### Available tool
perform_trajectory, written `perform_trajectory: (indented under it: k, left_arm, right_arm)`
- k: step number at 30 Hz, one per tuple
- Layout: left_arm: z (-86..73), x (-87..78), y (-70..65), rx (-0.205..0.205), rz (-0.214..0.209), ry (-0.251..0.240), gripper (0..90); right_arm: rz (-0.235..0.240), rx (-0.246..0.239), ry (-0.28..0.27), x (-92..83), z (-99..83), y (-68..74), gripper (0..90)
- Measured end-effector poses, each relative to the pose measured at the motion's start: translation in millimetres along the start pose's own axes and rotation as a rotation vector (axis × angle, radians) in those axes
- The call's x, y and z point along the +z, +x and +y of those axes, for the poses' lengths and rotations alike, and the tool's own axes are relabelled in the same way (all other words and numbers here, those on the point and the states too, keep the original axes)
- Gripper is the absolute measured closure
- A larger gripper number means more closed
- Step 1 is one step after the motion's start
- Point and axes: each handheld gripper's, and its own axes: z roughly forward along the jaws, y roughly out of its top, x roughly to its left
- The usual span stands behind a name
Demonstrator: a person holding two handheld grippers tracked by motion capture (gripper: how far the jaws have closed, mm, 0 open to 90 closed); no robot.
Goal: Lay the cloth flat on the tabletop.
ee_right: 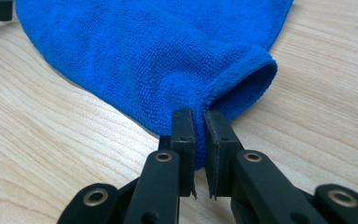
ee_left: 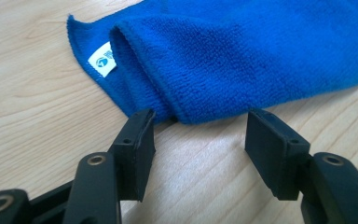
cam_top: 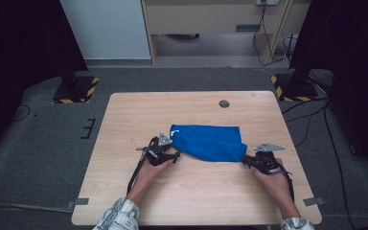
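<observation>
A blue microfibre cloth (cam_top: 207, 142) lies folded on the wooden table (cam_top: 124, 191), with a small white label (ee_left: 102, 59) near its left corner. My left gripper (cam_top: 168, 152) is at the cloth's near left corner; in the left gripper view (ee_left: 198, 140) its jaws stand apart on either side of the folded edge (ee_left: 186, 112), not pressing on it. My right gripper (cam_top: 247, 161) is at the cloth's near right corner. In the right gripper view (ee_right: 199, 135) its jaws are shut on a pinch of the blue cloth (ee_right: 168, 56), which bunches up between the pads.
A round grommet (cam_top: 224, 103) sits in the table near the far edge. Two stand bases with yellow-black tape (cam_top: 74, 89) (cam_top: 294, 87) stand on the grey floor beyond the far corners. Bare wood lies between my hands and the near edge.
</observation>
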Motion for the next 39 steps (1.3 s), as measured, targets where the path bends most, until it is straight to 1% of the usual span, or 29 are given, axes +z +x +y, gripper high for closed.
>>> perform_trajectory:
  k: [1, 3, 5, 6, 7, 8, 9, 10, 11, 12, 13, 14, 15, 17, 19, 20, 22, 24, 25, 26, 29, 31, 32, 34, 35, 36, 37, 38, 39]
  left_arm:
    - [0.0, 0.0, 0.0, 0.000, 0.000, 0.000, 42.4]
    - [2.2, 2.5, 0.6, -0.008, -0.013, -0.003, 44.1]
    - [2.8, 3.1, 0.3, -0.009, -0.016, -0.005, 50.6]
    - [3.5, 4.0, -0.4, -0.003, -0.019, -0.005, 53.2]
    - [4.1, 4.6, -1.4, 0.011, -0.015, -0.005, 53.2]
    - [4.4, 5.0, -2.2, 0.018, -0.009, -0.005, 58.0]
    - [4.8, 5.3, -2.4, 0.017, -0.010, -0.006, 62.5]
    - [5.2, 5.9, -2.6, 0.011, -0.013, -0.008, 69.7]
    - [5.7, 6.5, -2.7, 0.011, -0.014, -0.008, 69.7]
    - [6.2, 7.0, -3.0, 0.016, -0.012, -0.008, 72.7]
    - [6.8, 7.2, -2.6, 0.003, -0.015, -0.020, 78.4]
    - [7.0, 6.8, -3.2, 0.005, -0.019, -0.029, 81.5]
    - [7.4, 6.0, -4.4, 0.014, -0.009, -0.028, 82.8]
    - [7.8, 4.3, -5.4, 0.021, -0.005, -0.027, 83.4]
    - [9.6, -1.6, -6.3, 0.013, -0.009, -0.037, 83.3]
    - [10.8, -6.1, -6.3, -0.001, -0.017, -0.047, 83.3]
    - [13.6, -16.2, -7.3, -0.012, -0.032, -0.066, 83.0]
    - [15.9, -26.3, -9.9, -0.004, -0.041, -0.069, 82.8]
    - [16.8, -31.4, -10.8, -0.004, -0.052, -0.069, 82.7]
    - [18.0, -40.0, -12.1, -0.008, -0.064, -0.070, 82.6]
    - [18.7, -43.8, -10.5, -0.021, -0.076, -0.063, 82.6]
    - [18.5, -36.9, -6.0, -0.037, -0.076, -0.034, 82.6]
    - [18.9, -23.3, 0.6, -0.048, -0.075, -0.004, 82.5]
    - [21.1, -12.5, 6.5, -0.076, -0.091, -0.005, 81.8]
    - [21.1, -12.5, 6.5, -0.076, -0.091, -0.005, 81.7]
    - [22.9, -8.4, 7.8, -0.082, -0.088, -0.011, 81.7]
    - [26.2, -0.5, 10.9, -0.088, -0.081, -0.010, 79.8]
    - [26.2, -0.5, 10.9, -0.088, -0.081, -0.010, 78.4]
    - [27.1, 3.4, 12.1, -0.090, -0.081, -0.018, 76.6]
  right_arm:
    - [0.000, 0.000, 0.000, 0.0, 0.0, 0.0, 83.4]
    - [0.000, 0.000, -0.003, -1.1, 0.4, 0.3, 83.4]
    - [0.000, -0.001, -0.008, -1.9, 0.6, 0.4, 83.4]
    - [0.003, -0.003, -0.014, -3.7, 1.0, 0.3, 83.5]
    - [0.003, -0.003, -0.014, -3.7, 1.0, 0.3, 83.5]
    - [0.002, 0.003, -0.017, -4.5, 1.2, 0.7, 83.6]
    - [0.005, 0.005, -0.019, -5.2, 1.3, 0.7, 83.6]
    - [0.004, 0.002, -0.024, -5.9, 1.4, 1.2, 83.7]
    - [0.004, 0.002, -0.024, -5.9, 1.4, 1.2, 83.7]
    - [0.006, 0.002, -0.027, -6.2, 1.6, 1.5, 83.7]
    - [0.007, -0.007, -0.033, -6.1, 1.9, 1.4, 83.9]
    - [0.008, -0.006, -0.033, -6.2, 2.1, 1.6, 84.0]
    - [0.008, -0.007, -0.035, -6.3, 2.2, 1.7, 84.1]
    - [0.008, -0.005, -0.036, -6.7, 2.4, 2.0, 84.2]
    - [0.010, -0.006, -0.046, -9.3, 3.8, 2.5, 84.3]
    - [0.010, -0.006, -0.046, -9.3, 3.8, 2.5, 84.3]
    - [0.015, 0.004, -0.066, -14.2, 6.0, 3.3, 84.3]
    - [0.020, 0.001, -0.069, -16.4, 6.6, 4.2, 84.2]
    - [0.024, 0.003, -0.082, -21.3, 7.3, 7.0, 84.2]
    - [0.027, 0.002, -0.087, -24.0, 7.4, 8.6, 84.2]
    - [0.032, -0.007, -0.089, -28.5, 7.2, 11.3, 84.1]
    - [0.035, 0.005, -0.085, -28.4, 6.1, 12.3, 84.1]
    - [0.034, 0.006, -0.075, -26.1, 5.6, 11.5, 84.1]
    - [0.026, 0.015, -0.055, -19.1, 4.8, 10.0, 84.0]
    - [0.026, 0.015, -0.055, -19.1, 4.8, 10.0, 84.0]
    - [0.021, 0.007, -0.048, -15.1, 4.6, 7.6, 84.0]
    - [0.002, 0.016, -0.035, -7.2, 5.2, 4.4, 83.8]
    - [-0.007, 0.014, -0.025, -3.5, 5.3, 2.2, 83.7]
    - [-0.021, 0.019, -0.019, -0.3, 5.4, -0.1, 83.6]
